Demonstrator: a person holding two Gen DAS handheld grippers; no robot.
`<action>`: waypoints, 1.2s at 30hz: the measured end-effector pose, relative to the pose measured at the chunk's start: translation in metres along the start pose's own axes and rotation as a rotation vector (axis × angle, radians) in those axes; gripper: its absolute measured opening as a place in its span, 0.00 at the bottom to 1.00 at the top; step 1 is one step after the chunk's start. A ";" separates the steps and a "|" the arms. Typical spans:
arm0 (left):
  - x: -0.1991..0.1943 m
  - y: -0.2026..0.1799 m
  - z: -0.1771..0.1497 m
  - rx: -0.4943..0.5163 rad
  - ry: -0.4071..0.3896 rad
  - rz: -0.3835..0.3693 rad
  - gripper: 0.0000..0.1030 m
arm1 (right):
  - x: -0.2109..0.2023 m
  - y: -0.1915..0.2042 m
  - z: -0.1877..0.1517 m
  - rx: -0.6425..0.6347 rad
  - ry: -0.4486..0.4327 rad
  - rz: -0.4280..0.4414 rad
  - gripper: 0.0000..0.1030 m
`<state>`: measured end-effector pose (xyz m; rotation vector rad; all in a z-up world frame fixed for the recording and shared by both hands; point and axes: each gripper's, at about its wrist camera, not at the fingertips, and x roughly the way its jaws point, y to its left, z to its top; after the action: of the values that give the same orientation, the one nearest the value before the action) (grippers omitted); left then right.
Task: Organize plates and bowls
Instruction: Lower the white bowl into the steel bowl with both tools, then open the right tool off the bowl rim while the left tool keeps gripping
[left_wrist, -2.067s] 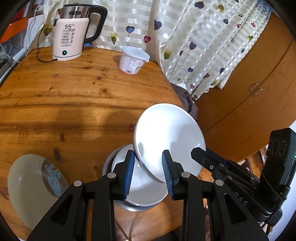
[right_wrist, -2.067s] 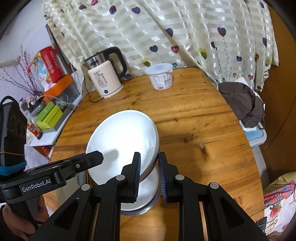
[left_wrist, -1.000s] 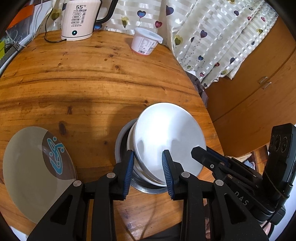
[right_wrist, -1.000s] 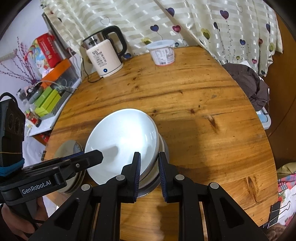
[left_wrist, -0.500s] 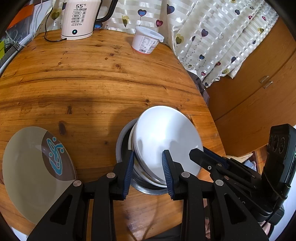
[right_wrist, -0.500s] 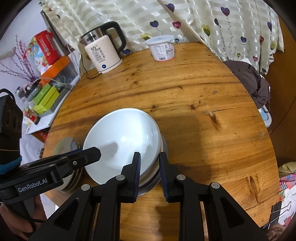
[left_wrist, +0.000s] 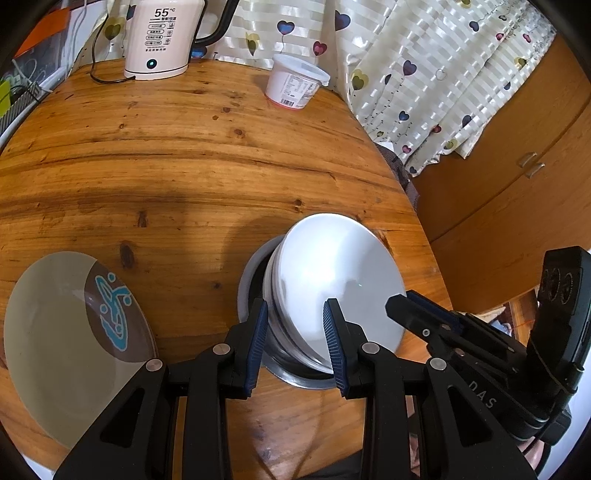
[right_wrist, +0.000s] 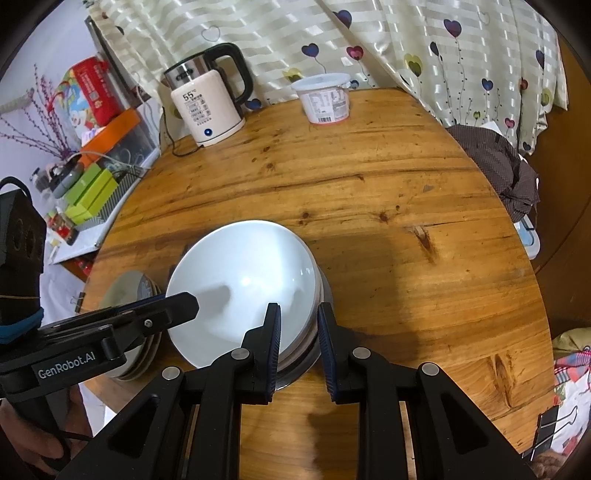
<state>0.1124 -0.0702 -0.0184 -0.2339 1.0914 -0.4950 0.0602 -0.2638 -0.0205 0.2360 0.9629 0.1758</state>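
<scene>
1. Black-framed, blue-padded right gripper (right_wrist: 297, 321) straddling the rim of the white bowl (right_wrist: 243, 284), pads apart, no clear clamp.
2. Left gripper (left_wrist: 295, 321) likewise spread either side of the same bowl's near edge.
3. White bowl tilted, nested on a stack of bowls in a steel bowl (left_wrist: 249, 280) near the wooden counter (right_wrist: 369, 206) edge.
4. Beside the stack, to the left: grey plate (left_wrist: 48, 325) with blue motif.
5. Far side of counter: kettle (right_wrist: 207, 107), plastic tub (right_wrist: 325, 98).
</scene>
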 end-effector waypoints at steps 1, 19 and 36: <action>-0.001 0.002 0.000 -0.001 -0.005 -0.001 0.31 | 0.000 0.000 0.000 -0.001 -0.001 0.001 0.21; -0.001 0.007 0.000 0.003 -0.036 0.005 0.31 | 0.000 -0.001 0.001 -0.008 -0.016 0.008 0.18; -0.005 0.014 0.001 0.002 -0.064 -0.042 0.31 | -0.006 -0.006 0.002 -0.017 -0.036 0.057 0.18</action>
<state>0.1157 -0.0562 -0.0199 -0.2699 1.0254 -0.5225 0.0589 -0.2709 -0.0159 0.2505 0.9191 0.2312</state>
